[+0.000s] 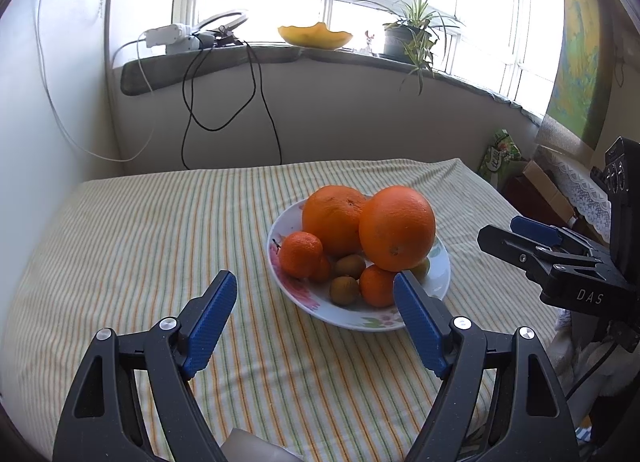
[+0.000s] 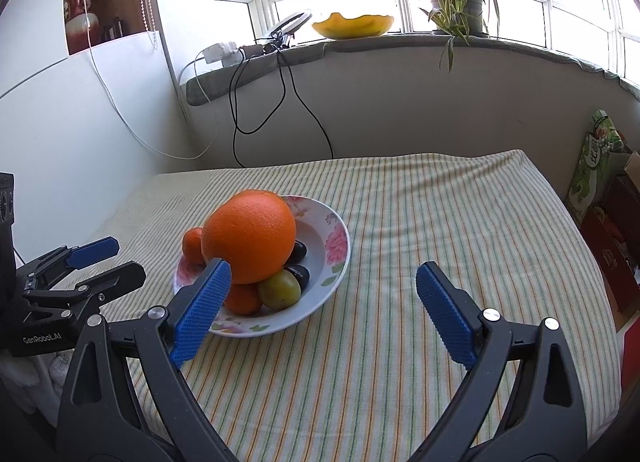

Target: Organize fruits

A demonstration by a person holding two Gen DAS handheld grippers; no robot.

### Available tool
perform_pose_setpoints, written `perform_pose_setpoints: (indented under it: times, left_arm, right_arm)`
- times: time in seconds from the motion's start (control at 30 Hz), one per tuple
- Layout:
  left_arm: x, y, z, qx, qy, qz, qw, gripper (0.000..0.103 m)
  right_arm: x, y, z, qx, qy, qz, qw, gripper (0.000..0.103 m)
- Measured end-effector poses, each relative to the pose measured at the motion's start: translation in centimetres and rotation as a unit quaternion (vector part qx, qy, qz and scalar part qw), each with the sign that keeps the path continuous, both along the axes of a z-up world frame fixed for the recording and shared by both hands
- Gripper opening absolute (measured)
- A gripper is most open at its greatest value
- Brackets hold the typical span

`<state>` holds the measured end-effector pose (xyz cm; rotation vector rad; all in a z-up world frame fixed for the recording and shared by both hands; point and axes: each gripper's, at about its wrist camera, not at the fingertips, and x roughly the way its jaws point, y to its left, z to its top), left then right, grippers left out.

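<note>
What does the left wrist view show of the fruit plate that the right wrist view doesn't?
Only the left wrist view: a second large orange behind the front one, and two brownish small fruits.
Only the right wrist view: dark plums and a green plum.
Both: the floral plate, the front large orange, small mandarins, and both open grippers, left gripper, right gripper.

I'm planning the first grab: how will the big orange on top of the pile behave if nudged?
The big orange is round and perched on smaller fruit, so it would probably roll off the plate. It looks heavy for the pile; lifting it may shift the small mandarin beneath.
</note>
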<state>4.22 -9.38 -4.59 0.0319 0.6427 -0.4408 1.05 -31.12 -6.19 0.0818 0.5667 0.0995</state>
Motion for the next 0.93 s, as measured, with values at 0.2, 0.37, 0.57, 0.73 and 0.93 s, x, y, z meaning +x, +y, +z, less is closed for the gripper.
perform_pose_setpoints:
  times: [0.2, 0.37, 0.57, 0.73, 0.93]
  left_arm:
    - [-0.01, -0.02, -0.01, -0.001, 0.000, 0.000, 1.0000, 0.081]
    - [0.03, 0.00, 0.00, 0.000, 0.000, 0.001, 1.0000, 0.081]
    - [0.03, -0.01, 0.01, 0.000, 0.000, 0.001, 1.0000, 0.081]
    - [0.18, 0.05, -0.03, -0.002, 0.001, 0.003, 1.0000, 0.081]
    - [0.07, 0.00, 0.01, -0.001, -0.009, -0.002, 1.0000, 0.081]
  right_arm:
    - [0.00, -0.06, -0.05, 0.002, 0.001, -0.006, 1.000, 0.096]
    - [0.10, -0.13, -0.04, 0.001, 0.002, -0.006, 1.000, 0.096]
    - [0.03, -0.17, -0.11, 0.005, 0.003, -0.010, 1.000, 0.096]
    - [0.02, -0.22, -0.22, 0.006, 0.005, -0.014, 1.000, 0.096]
    - [0.18, -0.46, -0.42, 0.007, 0.009, -0.017, 1.000, 0.096]
